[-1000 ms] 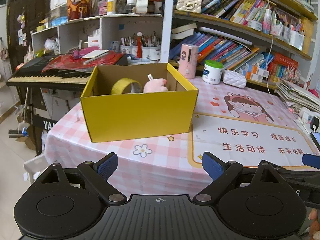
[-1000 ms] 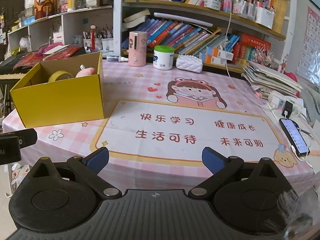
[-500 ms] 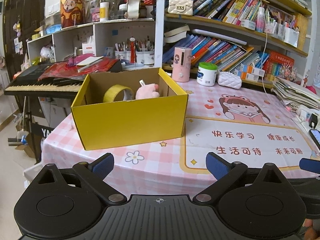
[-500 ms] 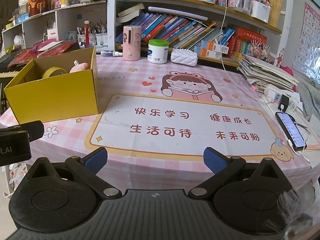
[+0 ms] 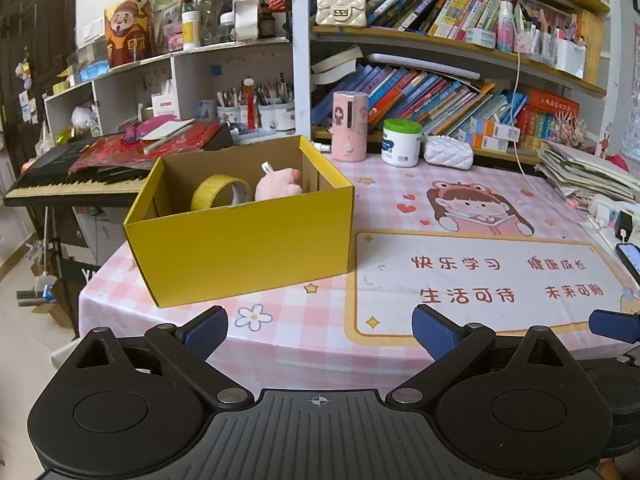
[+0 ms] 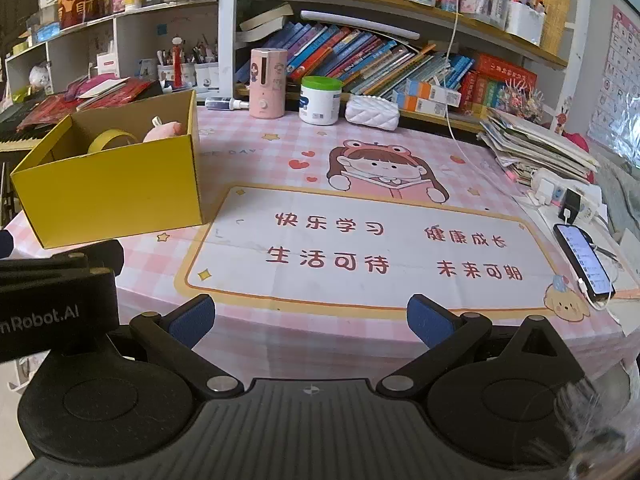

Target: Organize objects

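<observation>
Left claw (image 5: 319, 326): I see it at the lower centre of its view, jaws just widened and now spread wide, nothing between them.
Right claw (image 6: 310, 319): mine, spread open, empty, above the counter (image 6: 360, 160) edge.
Yellow box (image 5: 244, 236): left of centre on the counter, open-topped.
Inside the box: tape roll (image 5: 218, 196) beside pink plush toy (image 5: 278, 188).

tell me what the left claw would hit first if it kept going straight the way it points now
Probably the pink checked tablecloth, just right of the yellow box. The open, empty left claw tilts down toward the table; depth is hard to judge, so it might clip the box corner.
</observation>
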A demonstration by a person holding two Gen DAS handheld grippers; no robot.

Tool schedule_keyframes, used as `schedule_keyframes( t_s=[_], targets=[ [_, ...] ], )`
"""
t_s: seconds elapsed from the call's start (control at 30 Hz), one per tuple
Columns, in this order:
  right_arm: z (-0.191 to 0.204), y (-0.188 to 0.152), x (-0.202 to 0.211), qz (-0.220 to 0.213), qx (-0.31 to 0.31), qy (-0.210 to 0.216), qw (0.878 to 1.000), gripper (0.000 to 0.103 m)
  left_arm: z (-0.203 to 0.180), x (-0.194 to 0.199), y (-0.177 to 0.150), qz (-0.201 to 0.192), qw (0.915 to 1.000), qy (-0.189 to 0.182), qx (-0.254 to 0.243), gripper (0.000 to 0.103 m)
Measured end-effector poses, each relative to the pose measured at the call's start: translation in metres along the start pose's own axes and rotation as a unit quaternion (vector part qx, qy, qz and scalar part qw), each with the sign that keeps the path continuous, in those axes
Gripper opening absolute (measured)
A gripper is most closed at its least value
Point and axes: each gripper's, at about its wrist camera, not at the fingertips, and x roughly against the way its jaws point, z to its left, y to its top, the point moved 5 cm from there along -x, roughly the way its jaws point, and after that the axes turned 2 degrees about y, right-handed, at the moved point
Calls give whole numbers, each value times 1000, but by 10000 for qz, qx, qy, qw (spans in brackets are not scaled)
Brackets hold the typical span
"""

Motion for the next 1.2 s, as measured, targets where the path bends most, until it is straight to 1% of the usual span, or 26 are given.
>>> schedule_keyframes(
  t_s=[0.27, 0.4, 0.57, 0.6, 0.83, 1.2],
  targets=[
    [-5, -3, 1, 22, -41, -41, 10000, 103, -1, 1, 0, -1, 10000, 8, 9, 100],
    [-7, -3, 4, -24, -23, -53, 10000, 103, -7, 2, -2, -23, 10000, 36, 55, 101],
    [-10, -1, 7, -77, -9, -44, 10000, 103, -16, 6, -1, -104, 9999, 38, 14, 101],
    [-11, -1, 8, -89, -8, -46, 9999, 103, -17, 7, -1, -127, 9999, 57, 4, 103],
    [-14, 0, 12, -170, -30, -47, 9998, 103, -18, 13, 2, -239, 9996, 174, -15, 103],
    [-14, 0, 14, -148, -11, -38, 9999, 103, -17, 13, 0, -129, 9997, 191, 55, 103]
  ],
)
